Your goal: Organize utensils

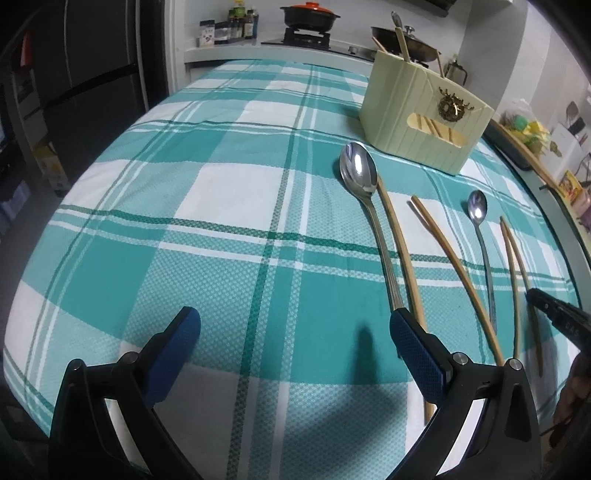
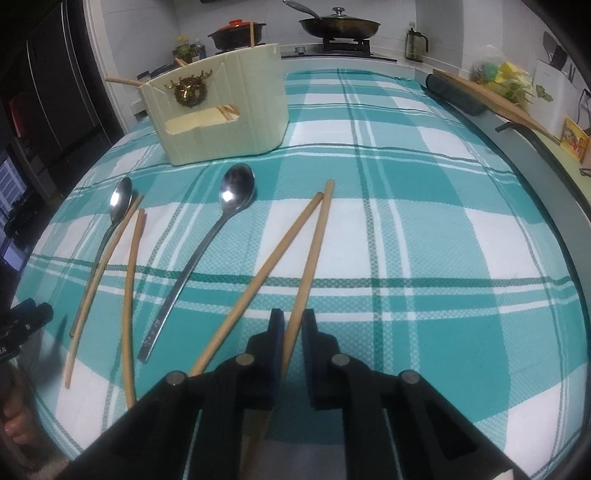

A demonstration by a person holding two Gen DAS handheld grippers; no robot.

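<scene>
Several wooden chopsticks and two steel spoons lie on the teal plaid cloth (image 1: pixel 221 206) in front of a cream utensil holder (image 1: pixel 424 122) (image 2: pixel 218 114), which has chopsticks standing in it. My right gripper (image 2: pixel 293 317) is shut on the near part of one chopstick (image 2: pixel 317 240); its partner (image 2: pixel 273 251) lies just to the left, crossing towards it at the far tips. A spoon (image 2: pixel 236 188) and a second spoon (image 2: pixel 121 199) lie further left. My left gripper (image 1: pixel 295 317) is open over bare cloth, its right finger beside the big spoon's handle (image 1: pixel 384 258). The small spoon (image 1: pixel 477 212) lies further right.
A stove with a red-lidded pot (image 1: pixel 310 16) and a frying pan (image 2: pixel 340 26) stands behind the table. A dark fridge (image 1: pixel 74 92) is at the left. A wooden board (image 2: pixel 491 96) and clutter line the table's right edge.
</scene>
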